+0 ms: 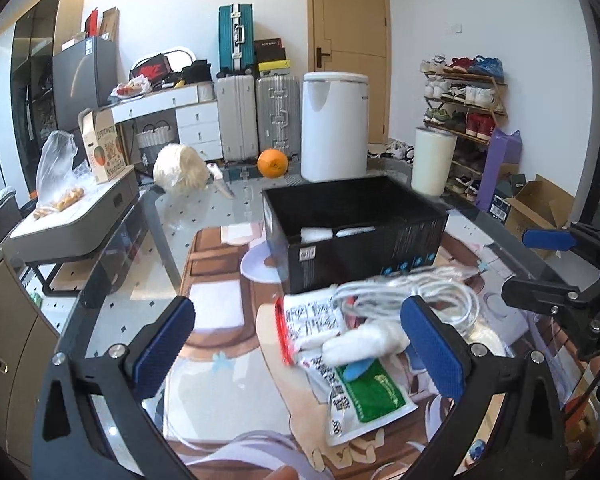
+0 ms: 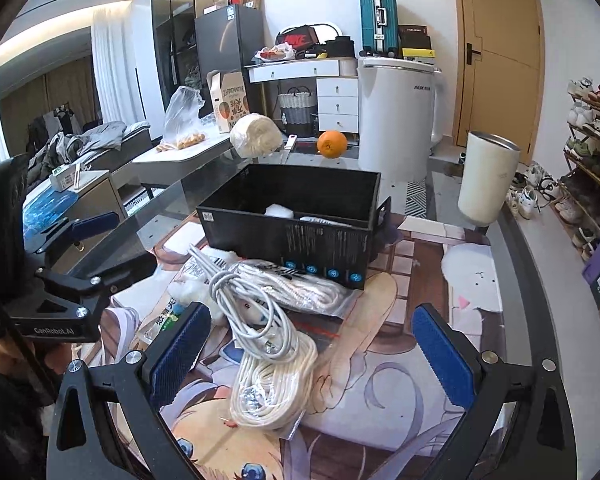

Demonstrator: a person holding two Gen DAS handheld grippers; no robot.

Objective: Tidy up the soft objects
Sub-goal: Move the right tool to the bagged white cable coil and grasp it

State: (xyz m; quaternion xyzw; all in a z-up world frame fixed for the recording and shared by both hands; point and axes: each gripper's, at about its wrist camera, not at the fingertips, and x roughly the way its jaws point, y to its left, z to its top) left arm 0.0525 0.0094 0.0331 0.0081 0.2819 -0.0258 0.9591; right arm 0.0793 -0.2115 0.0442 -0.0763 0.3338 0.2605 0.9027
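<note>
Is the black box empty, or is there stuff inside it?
Not empty. The black box is open on top, and two white soft things lie at its bottom. Most of it is bare.

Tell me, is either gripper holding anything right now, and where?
Nothing is held. The left gripper is open above the packet, and the right gripper is open around the rope coil, not touching it.

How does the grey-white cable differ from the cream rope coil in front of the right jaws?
The cable is smooth, thin and loosely looped, sprawling upward; the rope coil is thicker, twisted and wound in a tight flat bundle. The cable lies on top, partly draped over the rope coil, which sits nearer the right gripper. Both lie outside the black box, on the printed mat.
</note>
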